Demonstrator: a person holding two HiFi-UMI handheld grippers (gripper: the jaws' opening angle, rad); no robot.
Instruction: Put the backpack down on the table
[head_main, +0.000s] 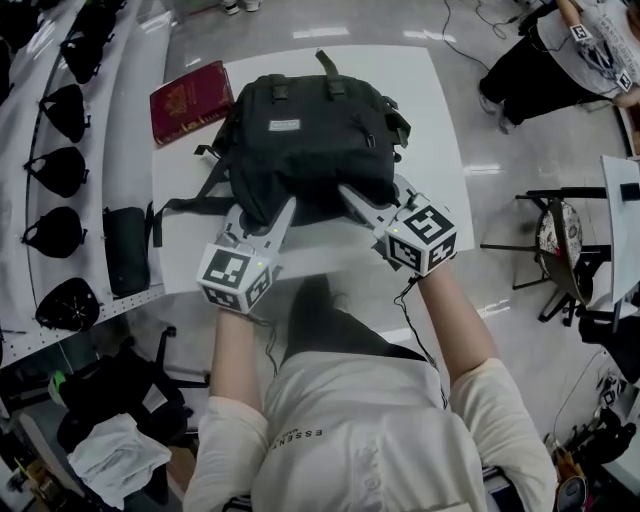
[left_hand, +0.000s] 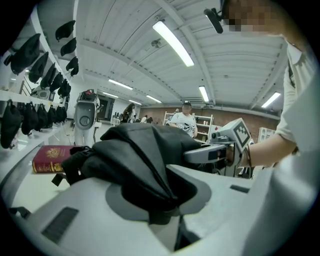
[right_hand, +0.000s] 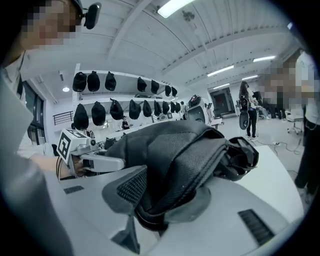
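A black backpack lies flat on the white table, its straps trailing to the left. Both grippers sit at its near edge. My left gripper is shut on a fold of the bag's fabric, which is pinched deep between its jaws. My right gripper has the bag's padded mesh edge lying between its jaws, but one textured pad stands clear of the fabric, so it is open. Each gripper shows in the other's view, beside the bag.
A dark red book lies on the table's far left corner. A black pouch rests on the left ledge, beside a shelf of black caps. A chair stands to the right, and a person at the far right.
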